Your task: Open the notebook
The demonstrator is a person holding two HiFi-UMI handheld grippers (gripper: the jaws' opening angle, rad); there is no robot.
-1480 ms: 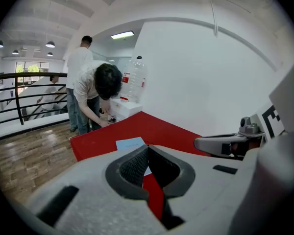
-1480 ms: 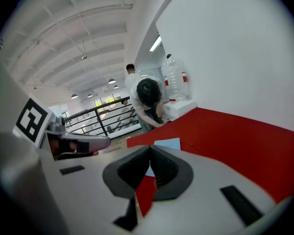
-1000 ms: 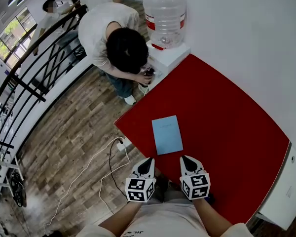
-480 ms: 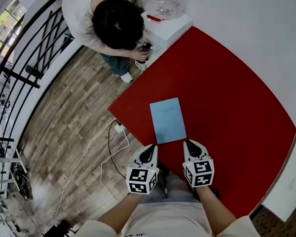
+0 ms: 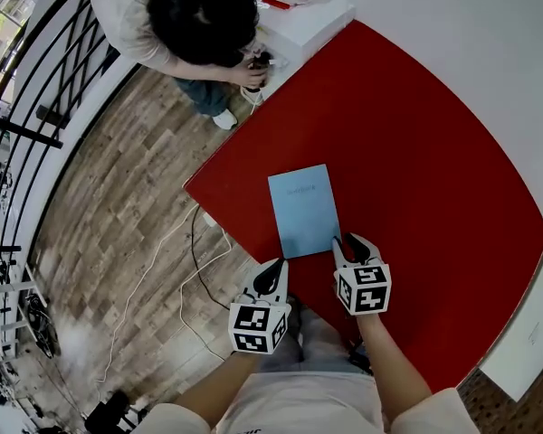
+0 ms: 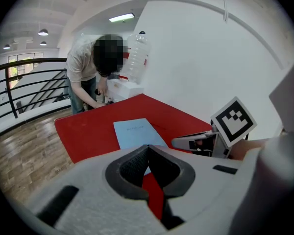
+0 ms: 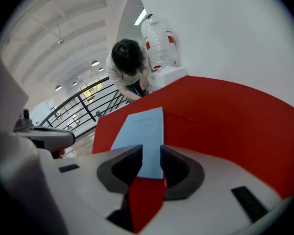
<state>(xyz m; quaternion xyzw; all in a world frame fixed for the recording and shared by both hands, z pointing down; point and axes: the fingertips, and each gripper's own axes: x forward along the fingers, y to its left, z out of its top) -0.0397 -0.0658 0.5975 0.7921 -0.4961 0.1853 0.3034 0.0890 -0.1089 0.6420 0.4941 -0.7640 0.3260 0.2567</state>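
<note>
The left tongs (image 5: 273, 269) sit nearest, at the front edge of the red bench (image 5: 416, 152), with their tips pressed together and nothing between them. Just beside them, slightly further in, the right tongs (image 5: 348, 242) are opening. Their tips are at the near right corner of the notebook (image 5: 303, 208), and that corner shows in the gap between the pads, which do not press on it. The notebook is pale blue and lies closed and flat on the bench, close to its left edge. Further off, at the bench's far corner, a person (image 5: 199, 16) bends over a white stand (image 5: 312, 21) that carries a water bottle (image 7: 159, 45).
</note>
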